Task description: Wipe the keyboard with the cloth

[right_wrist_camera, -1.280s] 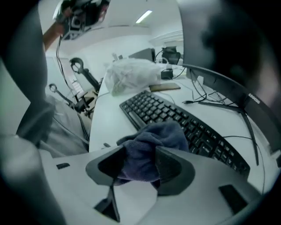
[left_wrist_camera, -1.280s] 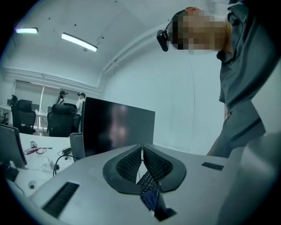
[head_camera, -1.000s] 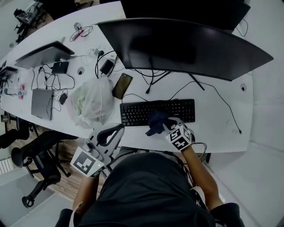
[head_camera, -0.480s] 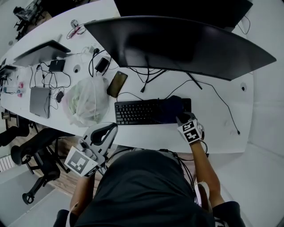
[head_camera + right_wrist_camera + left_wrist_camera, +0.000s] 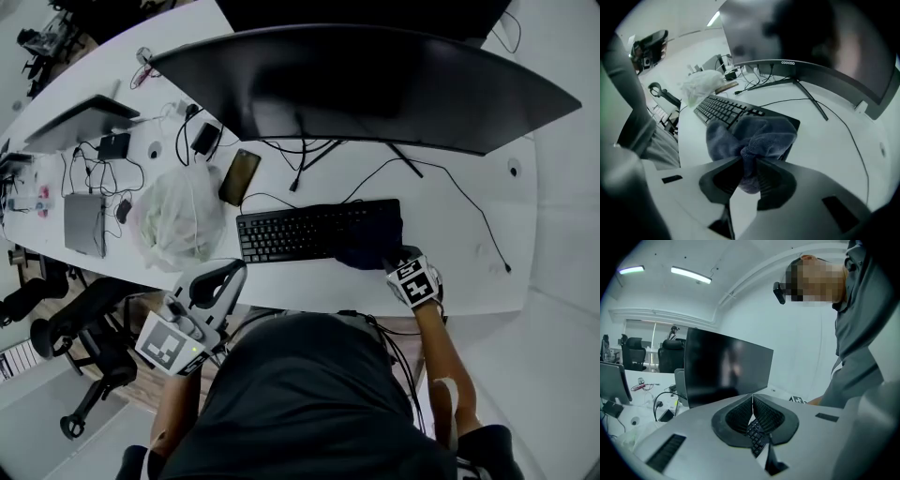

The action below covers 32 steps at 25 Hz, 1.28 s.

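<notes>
Keyboard (image 5: 309, 230), right end: pinch cloth (image 5: 754, 133) firm in right hand-held gripper (image 5: 749, 164), press flat, sweep keys leftward; left hand-held gripper (image 5: 752, 401) closed, empty.

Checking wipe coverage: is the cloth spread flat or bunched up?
Bunched: the cloth is gathered into a wad in the right gripper, on the keyboard's right end.

One keyboard (image 5: 295, 234), one cloth (image 5: 367, 251), two grippers (image 5: 234, 273) (image 5: 391, 259)

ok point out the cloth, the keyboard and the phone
cloth (image 5: 759, 133): right gripper view, on its bunched middle
keyboard (image 5: 286, 234): head view, on the uncovered keys
phone (image 5: 240, 176): head view, on the middle of its face
</notes>
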Tool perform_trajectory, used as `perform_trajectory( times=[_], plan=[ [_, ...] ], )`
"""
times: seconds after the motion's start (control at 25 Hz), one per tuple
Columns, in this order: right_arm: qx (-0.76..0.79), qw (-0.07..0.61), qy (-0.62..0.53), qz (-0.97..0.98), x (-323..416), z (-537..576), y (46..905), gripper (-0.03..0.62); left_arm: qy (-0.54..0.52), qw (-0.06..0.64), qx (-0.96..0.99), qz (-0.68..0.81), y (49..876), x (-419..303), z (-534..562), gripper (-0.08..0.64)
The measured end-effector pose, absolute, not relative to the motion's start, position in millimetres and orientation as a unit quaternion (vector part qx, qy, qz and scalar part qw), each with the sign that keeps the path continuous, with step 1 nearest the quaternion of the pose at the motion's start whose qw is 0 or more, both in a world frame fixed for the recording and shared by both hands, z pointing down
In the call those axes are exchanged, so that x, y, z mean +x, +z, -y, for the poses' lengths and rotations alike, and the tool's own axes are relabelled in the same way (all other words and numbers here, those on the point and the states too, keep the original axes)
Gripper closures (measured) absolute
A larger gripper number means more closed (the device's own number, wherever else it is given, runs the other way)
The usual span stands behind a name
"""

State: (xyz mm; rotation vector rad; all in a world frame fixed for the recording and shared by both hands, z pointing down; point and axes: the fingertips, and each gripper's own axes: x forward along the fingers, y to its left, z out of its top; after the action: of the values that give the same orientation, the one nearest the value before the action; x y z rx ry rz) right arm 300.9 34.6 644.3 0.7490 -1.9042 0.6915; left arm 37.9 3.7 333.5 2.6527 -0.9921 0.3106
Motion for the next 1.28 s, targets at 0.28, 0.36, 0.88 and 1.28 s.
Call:
perform_trajectory(
  times=[0.28, 0.36, 0.88, 1.28],
  plan=[
    [0.421, 0.436, 0.241, 0.758, 339.5, 52.9, 635.4, 0.514, 0.126, 0.143, 0.929, 0.317, 337.4, 57.0, -6.7, 0.555],
    [0.412, 0.443, 0.259, 0.753, 331.7, 8.8, 642.4, 0.515, 0.129, 0.149, 0.927, 0.321, 335.0, 54.4, -9.9, 0.555],
    [0.387, 0.409, 0.243, 0.790, 266.7, 46.8, 638.4, 0.515, 0.114, 0.146, 0.931, 0.315, 329.4, 53.6, -11.5, 0.555],
    [0.338, 0.434, 0.193, 0.812, 225.4, 61.6, 628.8, 0.515, 0.105, 0.162, 0.920, 0.341, 343.2, 23.5, -14.5, 0.555]
  ],
)
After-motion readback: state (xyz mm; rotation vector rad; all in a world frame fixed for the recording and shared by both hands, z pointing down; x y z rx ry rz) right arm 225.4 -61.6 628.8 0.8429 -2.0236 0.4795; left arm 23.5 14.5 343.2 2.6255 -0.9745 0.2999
